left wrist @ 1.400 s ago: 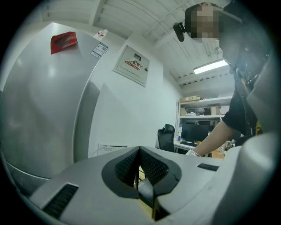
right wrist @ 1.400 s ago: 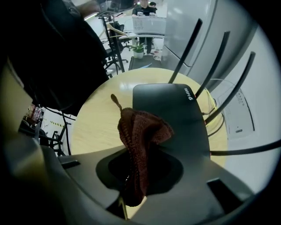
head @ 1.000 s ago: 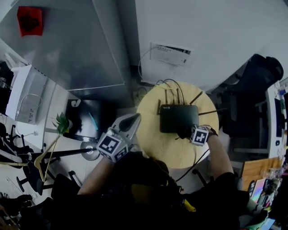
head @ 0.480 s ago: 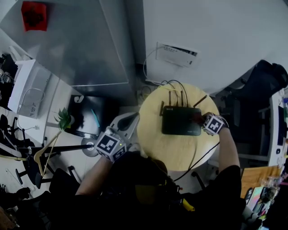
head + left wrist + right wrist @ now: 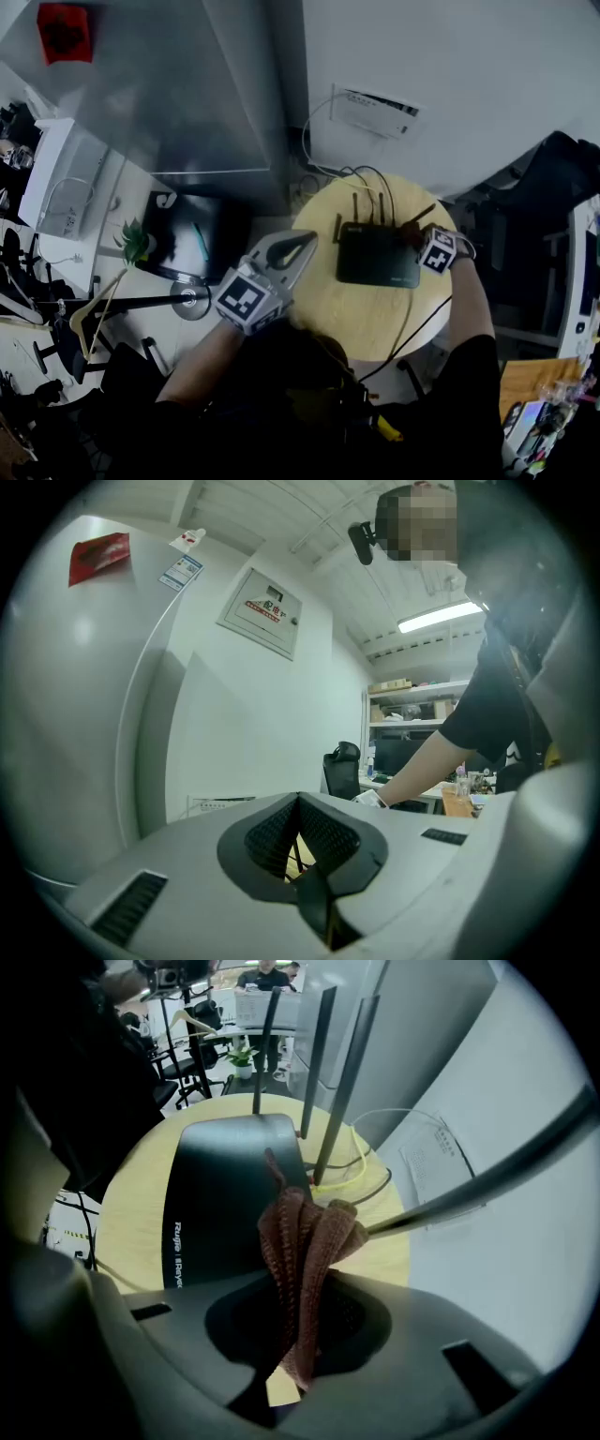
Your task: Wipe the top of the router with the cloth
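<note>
The black router [image 5: 378,255] lies on a small round wooden table [image 5: 361,314], its antennas at the far edge. My right gripper [image 5: 413,234] is at the router's far right corner, shut on a brown cloth [image 5: 410,228]. In the right gripper view the bunched cloth [image 5: 305,1237] hangs from the jaws over the router's top [image 5: 225,1194], beside the upright antennas [image 5: 323,1054]. My left gripper [image 5: 302,242] hovers at the table's left edge, shut, holding nothing. In the left gripper view it [image 5: 298,803] points at a white wall.
Cables [image 5: 323,178] run from the router's back to a white power strip [image 5: 375,111] on the wall. A black chair [image 5: 553,187] stands at the right. On the floor to the left are a dark box [image 5: 192,246] and a small plant [image 5: 134,246].
My right gripper has carried the cloth from the router's near right corner along its right side to the far right corner. The left gripper has shifted slightly right, toward the table edge.
</note>
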